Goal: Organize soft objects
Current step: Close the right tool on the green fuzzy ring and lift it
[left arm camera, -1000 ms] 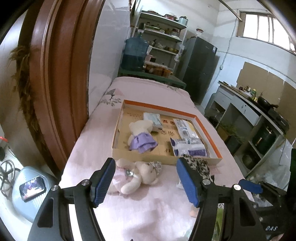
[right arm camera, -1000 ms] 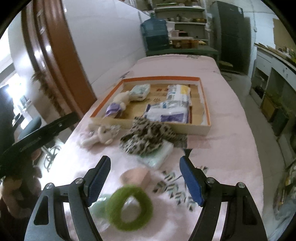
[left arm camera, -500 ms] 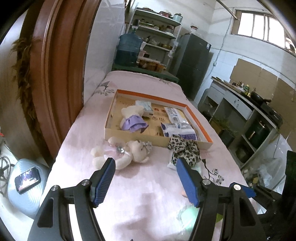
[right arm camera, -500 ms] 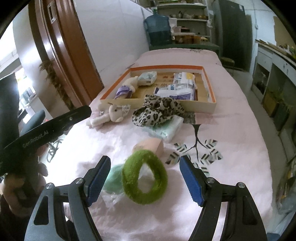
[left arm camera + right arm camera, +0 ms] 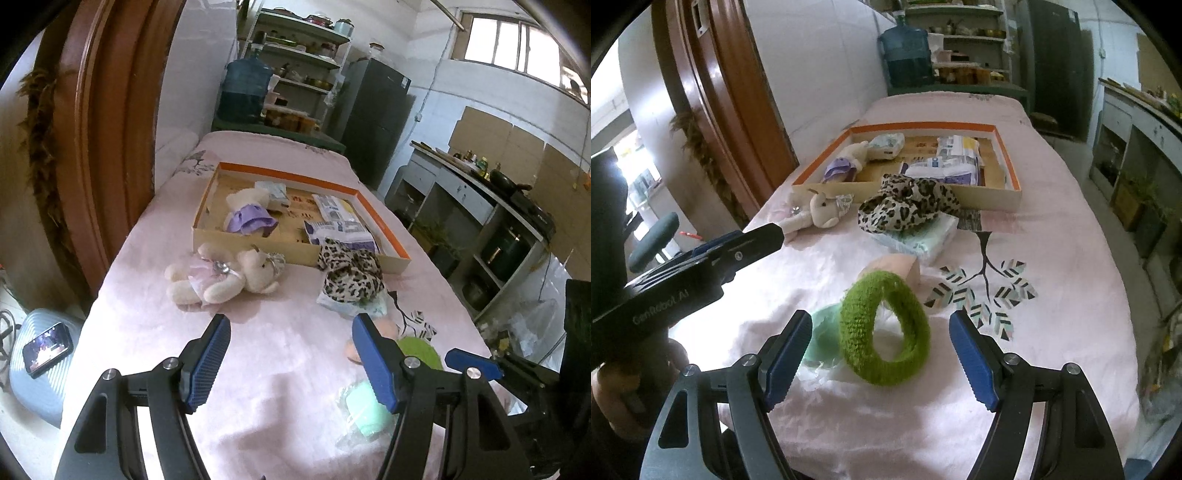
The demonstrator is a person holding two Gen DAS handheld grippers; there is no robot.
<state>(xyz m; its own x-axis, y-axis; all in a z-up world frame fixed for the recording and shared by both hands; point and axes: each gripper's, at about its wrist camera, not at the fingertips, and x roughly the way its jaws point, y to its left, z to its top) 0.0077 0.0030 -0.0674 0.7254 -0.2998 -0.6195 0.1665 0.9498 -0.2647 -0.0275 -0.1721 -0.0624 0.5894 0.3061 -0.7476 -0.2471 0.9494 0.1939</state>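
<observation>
Partly done: purple-dressed plush bear (image 5: 246, 214) and packets already in tray (image 5: 384, 238) at 12 o'clock. Left out: pink plush bear (image 5: 218, 275), leopard cloth (image 5: 908, 206), green knitted ring (image 5: 884, 328). Left gripper (image 5: 291, 360), right gripper (image 5: 881, 356) both spread, empty.

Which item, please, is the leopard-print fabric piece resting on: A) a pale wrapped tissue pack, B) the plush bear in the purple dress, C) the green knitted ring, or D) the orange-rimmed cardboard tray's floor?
A: the leopard-print fabric piece is draped over the pale wrapped tissue pack, on the pink cloth just in front of the orange-rimmed cardboard tray.
</observation>
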